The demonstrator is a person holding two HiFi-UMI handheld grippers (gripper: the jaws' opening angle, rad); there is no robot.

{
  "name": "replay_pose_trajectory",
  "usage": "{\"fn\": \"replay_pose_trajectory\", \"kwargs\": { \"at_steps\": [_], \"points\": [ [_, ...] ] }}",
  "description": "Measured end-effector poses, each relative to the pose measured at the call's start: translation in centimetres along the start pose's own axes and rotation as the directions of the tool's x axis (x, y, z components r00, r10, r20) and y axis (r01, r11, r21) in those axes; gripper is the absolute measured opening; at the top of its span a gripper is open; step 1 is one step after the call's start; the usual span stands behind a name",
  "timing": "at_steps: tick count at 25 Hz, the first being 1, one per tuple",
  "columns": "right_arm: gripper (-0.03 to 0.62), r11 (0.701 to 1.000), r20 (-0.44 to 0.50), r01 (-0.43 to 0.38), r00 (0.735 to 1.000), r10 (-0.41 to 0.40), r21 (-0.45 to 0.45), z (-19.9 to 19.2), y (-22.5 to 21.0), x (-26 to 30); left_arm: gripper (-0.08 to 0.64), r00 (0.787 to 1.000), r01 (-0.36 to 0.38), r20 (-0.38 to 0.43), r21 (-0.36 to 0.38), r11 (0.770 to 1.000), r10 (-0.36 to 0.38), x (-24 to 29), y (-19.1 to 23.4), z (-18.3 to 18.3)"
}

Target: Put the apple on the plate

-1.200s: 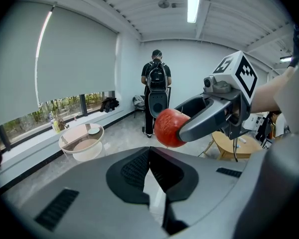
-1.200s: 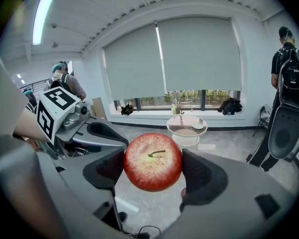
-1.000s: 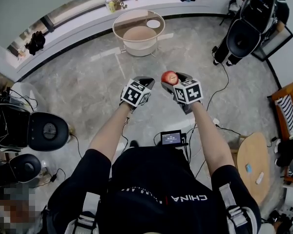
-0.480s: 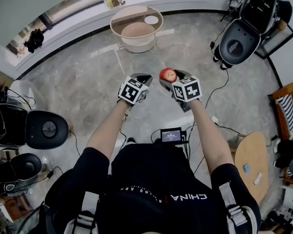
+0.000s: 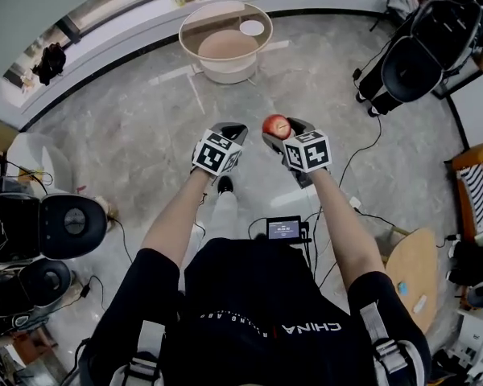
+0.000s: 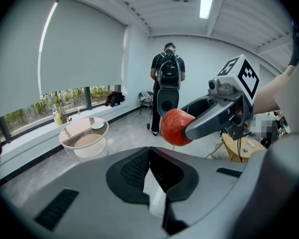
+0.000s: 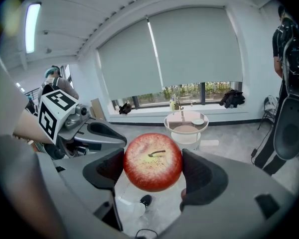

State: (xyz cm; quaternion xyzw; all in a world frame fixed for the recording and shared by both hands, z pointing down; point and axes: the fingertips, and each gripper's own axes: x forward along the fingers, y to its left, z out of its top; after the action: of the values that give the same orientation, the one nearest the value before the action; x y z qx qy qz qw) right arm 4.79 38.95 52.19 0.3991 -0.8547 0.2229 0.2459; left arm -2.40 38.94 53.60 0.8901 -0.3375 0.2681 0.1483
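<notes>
A red apple [image 5: 277,126] is held in the air between the pads of my right gripper [image 5: 280,128], which is shut on it; in the right gripper view the apple [image 7: 153,162] shows stem side towards the camera. My left gripper [image 5: 229,129] hangs just left of it with its jaws together and nothing in them [image 6: 149,151]. In the left gripper view the apple [image 6: 174,127] sits to its right. A small white plate [image 5: 252,27] lies on a round glass table [image 5: 195,16] well ahead across the marble floor. The plate [image 7: 198,122] also shows in the right gripper view.
A person with black gear [image 5: 423,51] stands at the right back. Black round cases [image 5: 60,225] sit at the left. A small wooden table [image 5: 410,268] is at the right. Cables [image 5: 370,135] run over the floor. A window ledge [image 5: 105,34] curves behind the glass table.
The view has shifted as the person walks; a leg and shoe now show on the floor below the grippers. Both grippers keep the same pose, with the apple still held.
</notes>
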Motion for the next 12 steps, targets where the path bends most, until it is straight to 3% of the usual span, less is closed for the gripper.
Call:
{"fn": "replay_pose_trajectory", "kwargs": {
  "at_steps": [8, 12],
  "points": [
    [0.356, 0.997, -0.051, 0.07, 0.996, -0.071, -0.026, 11.9, -6.9, 11.6, 0.018, 0.996, 0.09, -0.007, -0.007, 0.996, -0.09, 5.6, 15.3, 5.6],
    [0.356, 0.994, -0.027, 0.103, 0.994, -0.102, 0.026, 17.7, -9.4, 17.6, 0.018, 0.996, 0.091, -0.009, -0.001, 0.996, -0.091, 7.8, 24.7, 7.8]
  ]
}}
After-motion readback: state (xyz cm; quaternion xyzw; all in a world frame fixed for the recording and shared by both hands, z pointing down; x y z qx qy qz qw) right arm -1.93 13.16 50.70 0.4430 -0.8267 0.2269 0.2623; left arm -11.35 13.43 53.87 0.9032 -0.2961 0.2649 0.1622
